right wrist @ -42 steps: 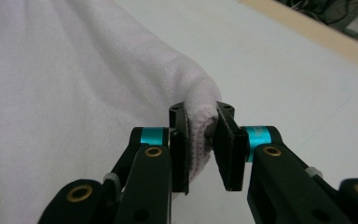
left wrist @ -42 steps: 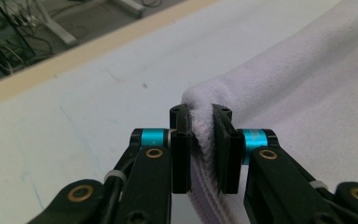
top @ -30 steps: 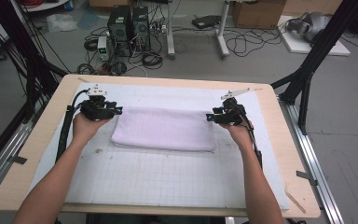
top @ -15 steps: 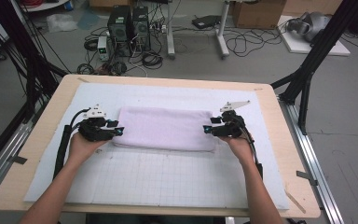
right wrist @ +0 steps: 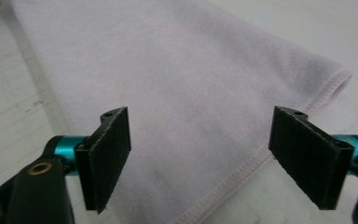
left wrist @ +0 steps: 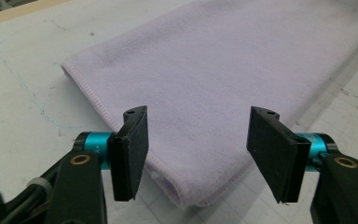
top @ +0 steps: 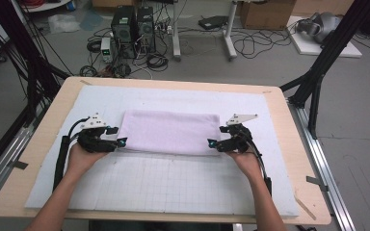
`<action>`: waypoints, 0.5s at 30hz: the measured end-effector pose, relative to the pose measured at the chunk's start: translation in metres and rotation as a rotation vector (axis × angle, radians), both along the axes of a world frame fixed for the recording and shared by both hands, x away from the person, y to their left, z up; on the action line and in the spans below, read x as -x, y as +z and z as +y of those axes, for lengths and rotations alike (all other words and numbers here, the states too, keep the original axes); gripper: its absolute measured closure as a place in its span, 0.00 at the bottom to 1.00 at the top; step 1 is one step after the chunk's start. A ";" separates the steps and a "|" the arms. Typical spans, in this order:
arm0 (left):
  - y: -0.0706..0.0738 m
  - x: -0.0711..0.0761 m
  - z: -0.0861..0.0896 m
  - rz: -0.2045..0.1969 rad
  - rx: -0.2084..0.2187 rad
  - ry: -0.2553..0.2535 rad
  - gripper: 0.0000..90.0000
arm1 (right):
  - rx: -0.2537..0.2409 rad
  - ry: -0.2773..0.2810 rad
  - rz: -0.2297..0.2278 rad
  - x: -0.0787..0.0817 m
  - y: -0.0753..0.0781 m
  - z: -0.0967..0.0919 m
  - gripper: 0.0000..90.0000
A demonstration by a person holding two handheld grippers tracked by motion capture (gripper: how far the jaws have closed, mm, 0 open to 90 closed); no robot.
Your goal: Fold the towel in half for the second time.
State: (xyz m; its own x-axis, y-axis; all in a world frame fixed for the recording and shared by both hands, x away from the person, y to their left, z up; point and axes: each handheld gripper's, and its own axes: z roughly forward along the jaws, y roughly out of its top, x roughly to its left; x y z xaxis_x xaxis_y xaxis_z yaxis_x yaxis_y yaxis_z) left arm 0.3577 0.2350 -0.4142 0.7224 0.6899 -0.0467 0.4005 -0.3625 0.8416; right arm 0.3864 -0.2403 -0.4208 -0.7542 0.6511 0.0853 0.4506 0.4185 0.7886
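Observation:
A folded lilac towel (top: 171, 131) lies flat on the white gridded mat (top: 173, 183). My left gripper (top: 120, 142) stands at its near left corner and my right gripper (top: 212, 143) at its near right corner. In the left gripper view the towel (left wrist: 223, 60) has its corner lying under the gap of my open left gripper (left wrist: 200, 154), whose pads are clear of the cloth. In the right gripper view the hemmed edge of the towel (right wrist: 168, 70) runs between the jaws of my open right gripper (right wrist: 207, 156), untouched. Both pairs of jaws have just been opening.
The mat covers most of a wooden table (top: 296, 139), with bare gridded mat between the towel and the near edge. Black frame posts (top: 318, 72) stand at both sides. Computer towers (top: 134, 24) and cables lie on the floor beyond.
Both hands have come toward the person along the towel's short ends, from its far corners to its near corners. Both pairs of jaws have spread wider.

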 end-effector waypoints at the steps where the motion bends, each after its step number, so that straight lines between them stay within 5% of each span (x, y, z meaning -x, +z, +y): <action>1: 0.000 0.002 0.000 0.000 0.005 0.000 0.42 | 0.003 0.002 0.000 0.000 0.000 0.000 0.19; 7: 0.000 0.013 0.003 0.000 0.004 -0.003 0.38 | 0.009 0.015 0.057 0.008 0.001 0.004 0.14; 11: -0.002 0.017 0.005 0.005 -0.001 -0.004 0.36 | 0.015 0.024 0.021 0.014 0.002 0.007 0.14; 12: -0.002 0.019 0.006 0.004 -0.005 -0.002 0.36 | 0.005 0.027 -0.020 0.021 0.002 0.006 0.15; 15: -0.001 0.023 0.006 0.001 -0.014 -0.002 0.35 | 0.000 0.021 -0.028 0.026 0.005 0.003 0.14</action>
State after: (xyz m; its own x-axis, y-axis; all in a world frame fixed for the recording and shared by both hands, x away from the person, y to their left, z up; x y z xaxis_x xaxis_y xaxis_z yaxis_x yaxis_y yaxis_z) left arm 0.3344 0.2411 -0.4149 0.7238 0.6890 -0.0374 0.4002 -0.3750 0.8362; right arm 0.3607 -0.2375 -0.4160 -0.7699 0.6349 0.0639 0.4195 0.4281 0.8005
